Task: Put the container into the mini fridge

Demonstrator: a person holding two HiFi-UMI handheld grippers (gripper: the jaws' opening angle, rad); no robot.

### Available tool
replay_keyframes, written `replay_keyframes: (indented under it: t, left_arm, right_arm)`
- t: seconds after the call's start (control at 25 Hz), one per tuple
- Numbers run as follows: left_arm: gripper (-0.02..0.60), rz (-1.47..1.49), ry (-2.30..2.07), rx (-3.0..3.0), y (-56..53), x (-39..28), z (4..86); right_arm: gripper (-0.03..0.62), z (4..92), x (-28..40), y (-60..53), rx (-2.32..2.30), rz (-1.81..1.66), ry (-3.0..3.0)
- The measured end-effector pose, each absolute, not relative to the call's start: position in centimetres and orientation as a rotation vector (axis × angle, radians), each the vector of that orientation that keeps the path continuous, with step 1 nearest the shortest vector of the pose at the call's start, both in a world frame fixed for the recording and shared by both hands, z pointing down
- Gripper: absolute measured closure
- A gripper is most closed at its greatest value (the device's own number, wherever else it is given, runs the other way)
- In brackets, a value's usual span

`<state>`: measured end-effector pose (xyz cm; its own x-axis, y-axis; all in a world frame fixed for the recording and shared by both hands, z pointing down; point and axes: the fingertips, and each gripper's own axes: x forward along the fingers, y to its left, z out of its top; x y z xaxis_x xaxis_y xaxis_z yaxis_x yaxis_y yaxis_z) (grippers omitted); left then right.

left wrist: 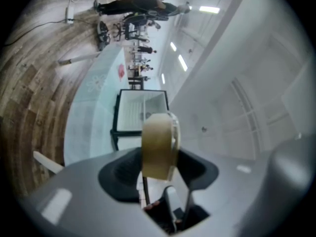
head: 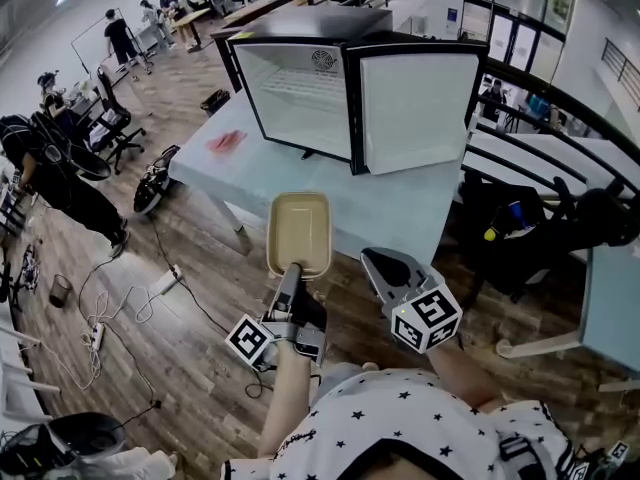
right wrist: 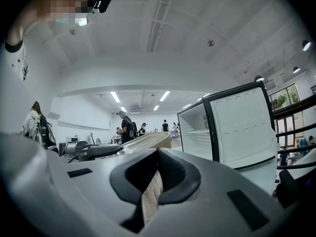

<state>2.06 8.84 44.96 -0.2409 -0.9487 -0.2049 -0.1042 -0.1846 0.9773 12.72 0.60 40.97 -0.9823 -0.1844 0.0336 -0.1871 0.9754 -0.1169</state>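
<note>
While pinching the container [head: 299, 230] by its near rim in the left tongs [head: 293, 269], aloft at the near edge of the desk [head: 400, 208], yet to carry it into the open mini fridge [head: 300, 88], with right tongs [head: 375, 263] pressed together, empty.

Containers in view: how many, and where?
1. The tan container is gripped at its near end by the left gripper, in front of the open mini fridge. Others may be hidden.
</note>
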Motion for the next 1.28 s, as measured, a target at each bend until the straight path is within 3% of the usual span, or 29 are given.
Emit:
replay_keyframes:
  t: [0.68,1.28]
  left_arm:
    - [0.364,-1.502,-1.376,1.232,7.2,-0.8,46.1]
    - [0.364,-1.448,-1.27,1.279,-2.2,-12.1,45.9]
  right_arm:
    - [0.571,41.6,9.8,-1.0,0.152,0.297,-3.097]
    - [0.572,41.9,-0.9,-8.6,0.312,0.299,-3.099]
